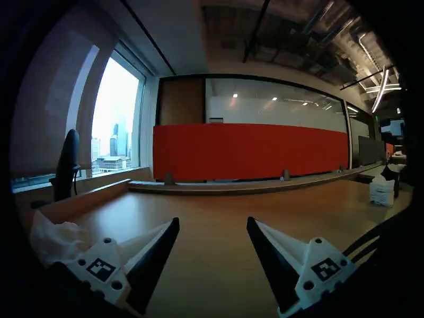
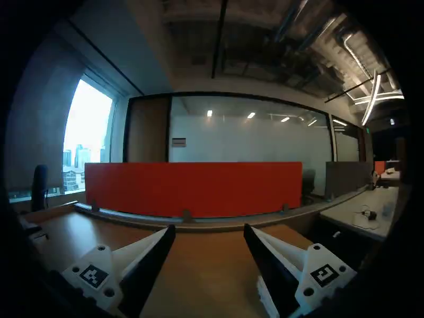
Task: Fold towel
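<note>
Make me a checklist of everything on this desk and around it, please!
Surface: wooden desk, bare in the middle.
Job's things: crumpled white cloth, likely the towel, at the desk's left; not held.
Clutter: white folded stack, far right.
Grippers: left gripper open; right gripper open; both holding nothing.
Cables: black cables beside the left gripper; thin cable on the neighbouring desk.
Surroundings: red divider, window, office chair.
</note>
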Available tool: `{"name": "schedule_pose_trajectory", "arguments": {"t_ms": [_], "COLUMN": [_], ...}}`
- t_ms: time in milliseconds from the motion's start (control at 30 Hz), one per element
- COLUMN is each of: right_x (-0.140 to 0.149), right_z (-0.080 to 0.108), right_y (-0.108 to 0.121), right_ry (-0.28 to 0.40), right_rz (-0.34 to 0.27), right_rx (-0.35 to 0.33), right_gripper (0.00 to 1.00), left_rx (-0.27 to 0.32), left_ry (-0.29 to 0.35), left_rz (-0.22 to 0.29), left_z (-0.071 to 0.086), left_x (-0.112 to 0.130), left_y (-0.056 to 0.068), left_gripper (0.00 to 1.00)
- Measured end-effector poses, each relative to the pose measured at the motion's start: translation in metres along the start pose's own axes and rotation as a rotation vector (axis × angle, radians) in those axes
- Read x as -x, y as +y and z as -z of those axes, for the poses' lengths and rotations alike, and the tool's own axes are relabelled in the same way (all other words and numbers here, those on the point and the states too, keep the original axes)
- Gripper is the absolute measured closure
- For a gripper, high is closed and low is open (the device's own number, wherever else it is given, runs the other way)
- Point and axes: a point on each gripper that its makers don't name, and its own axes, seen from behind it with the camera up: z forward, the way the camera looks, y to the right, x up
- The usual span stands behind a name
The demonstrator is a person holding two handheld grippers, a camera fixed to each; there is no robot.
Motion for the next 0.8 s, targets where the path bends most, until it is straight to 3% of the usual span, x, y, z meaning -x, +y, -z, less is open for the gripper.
{"name": "schedule_pose_trajectory", "arguments": {"t_ms": [800], "right_x": [0.093], "right_z": [-0.003], "right_y": [-0.013], "right_ry": [-0.009], "right_rz": [-0.020], "right_rx": [-0.027], "right_gripper": [0.00], "left_rx": [0.000], "left_ry": [0.000], "left_rz": [0.000], "left_z": [0.000], "left_x": [0.000], "left_y": [0.000], "left_gripper": [0.06]}}
